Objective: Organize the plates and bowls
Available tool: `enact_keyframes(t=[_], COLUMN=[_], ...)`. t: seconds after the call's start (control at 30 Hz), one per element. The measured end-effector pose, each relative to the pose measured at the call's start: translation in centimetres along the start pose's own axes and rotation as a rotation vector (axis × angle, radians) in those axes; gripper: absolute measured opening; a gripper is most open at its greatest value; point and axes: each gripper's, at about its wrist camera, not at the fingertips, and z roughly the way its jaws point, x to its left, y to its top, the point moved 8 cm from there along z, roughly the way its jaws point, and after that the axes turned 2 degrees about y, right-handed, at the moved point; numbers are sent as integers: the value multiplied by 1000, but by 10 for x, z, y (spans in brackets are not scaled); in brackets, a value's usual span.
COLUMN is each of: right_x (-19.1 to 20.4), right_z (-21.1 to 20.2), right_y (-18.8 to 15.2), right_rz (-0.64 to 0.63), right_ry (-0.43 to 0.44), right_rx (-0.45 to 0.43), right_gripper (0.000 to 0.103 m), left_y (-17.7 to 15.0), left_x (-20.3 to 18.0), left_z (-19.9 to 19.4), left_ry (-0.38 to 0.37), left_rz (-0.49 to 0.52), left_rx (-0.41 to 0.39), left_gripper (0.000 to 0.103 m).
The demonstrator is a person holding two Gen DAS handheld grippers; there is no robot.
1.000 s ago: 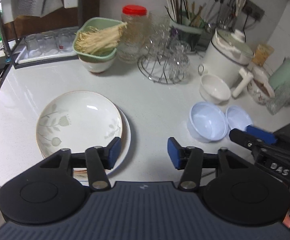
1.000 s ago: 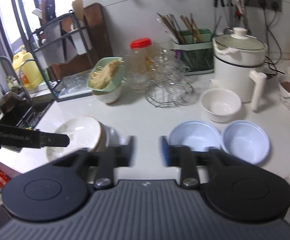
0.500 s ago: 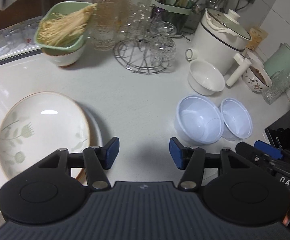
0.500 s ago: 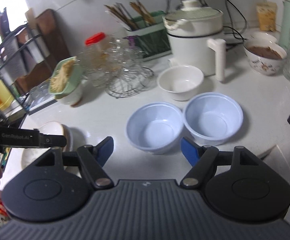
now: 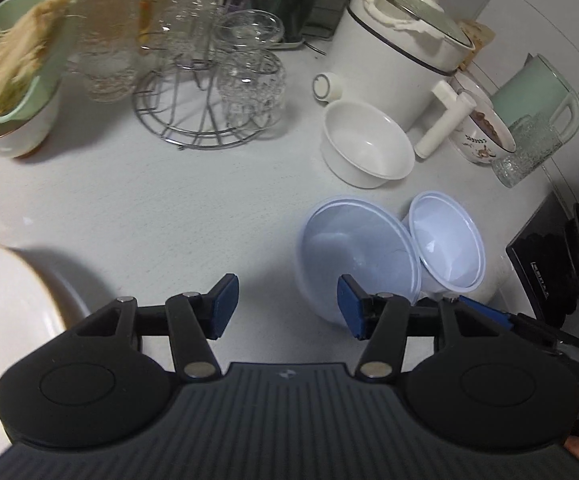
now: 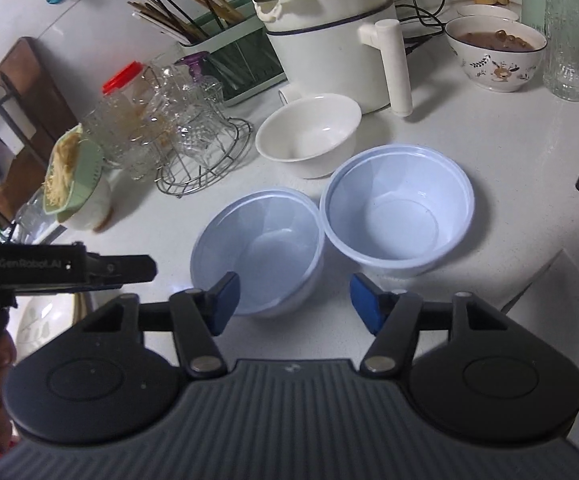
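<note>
Surface: white speckled table lying under clutter by tiled wall | two pale blue bowls sitting touching mid-table | left claw standing apart, empty | right claw closing, pads off bowl rim | change: plate sliding to left edge.

Lighting: I see even, coolish indoor light; soft shadows on surface. Quality: fisheye bend at edges; left view upper-left motion-blurred, right sharp.
</note>
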Motion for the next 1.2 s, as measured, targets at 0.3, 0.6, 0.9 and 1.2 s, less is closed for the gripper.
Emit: enact_keyframes(t=[0.3,0.6,0.9,1.2], right_x=[-13,-10,15,57], right_z=[29,40,32,46], right_y=[5,3,5,9], right_rz=[37,29,3,-76], right_ry=[-13,2,56,113], right_rx=[28,59,93,140], right_gripper=[38,18,17,17], left_y=[13,14,4,0], left_x=[-11,-9,14,49], left_z=[34,43,12,-7], left_ry=[-71,-73,-19,84], left_rz=[4,18,-58,-108], left_rx=[34,53,63,57], left_gripper=[47,21,20,20])
